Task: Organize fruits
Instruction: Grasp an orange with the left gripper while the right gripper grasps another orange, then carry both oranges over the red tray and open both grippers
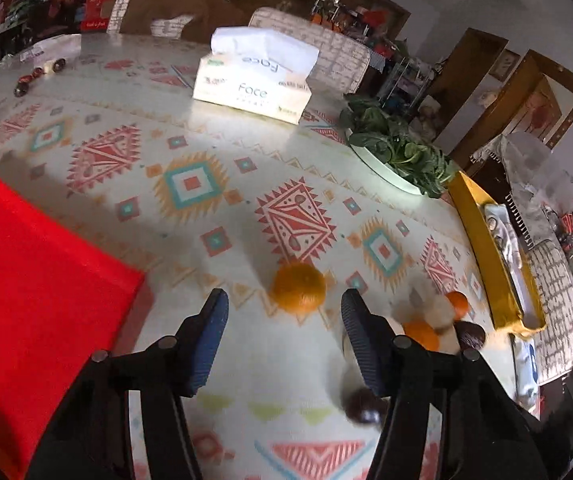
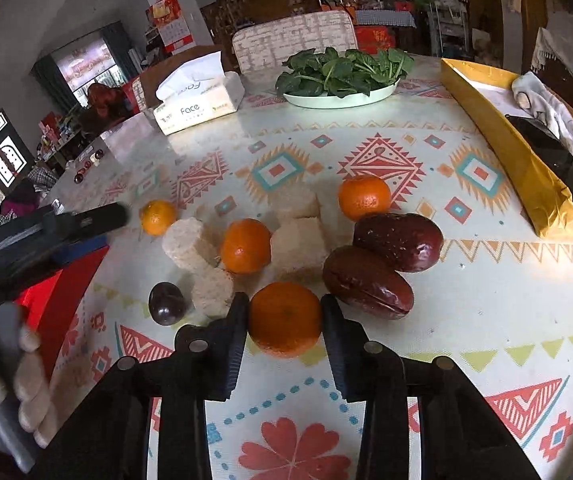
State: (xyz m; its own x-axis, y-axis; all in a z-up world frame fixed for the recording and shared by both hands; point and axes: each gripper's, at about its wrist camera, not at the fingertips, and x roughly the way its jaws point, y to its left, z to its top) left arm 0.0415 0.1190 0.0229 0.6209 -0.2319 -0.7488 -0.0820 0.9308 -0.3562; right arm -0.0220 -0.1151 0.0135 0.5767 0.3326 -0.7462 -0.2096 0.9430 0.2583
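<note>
In the right wrist view my right gripper (image 2: 284, 312) has its fingers on both sides of a tangerine (image 2: 285, 319), touching it. Other tangerines (image 2: 245, 245) (image 2: 364, 197) (image 2: 158, 217), two large red dates (image 2: 367, 282) (image 2: 398, 241), a small dark date (image 2: 166, 304) and pale puffed cakes (image 2: 190, 243) lie beyond. My left gripper (image 1: 284, 304) is open and empty just above the table, with a tangerine (image 1: 298, 287) just beyond its fingertips. It shows at the left of the right wrist view (image 2: 86, 220). A red box (image 1: 26, 276) lies at its left.
A tissue box (image 1: 252, 80) and a plate of spinach (image 1: 396, 152) stand at the far side of the patterned table (image 1: 190, 184). A yellow box (image 1: 494, 256) lies along the right edge. Small dark items (image 1: 30, 78) sit far left.
</note>
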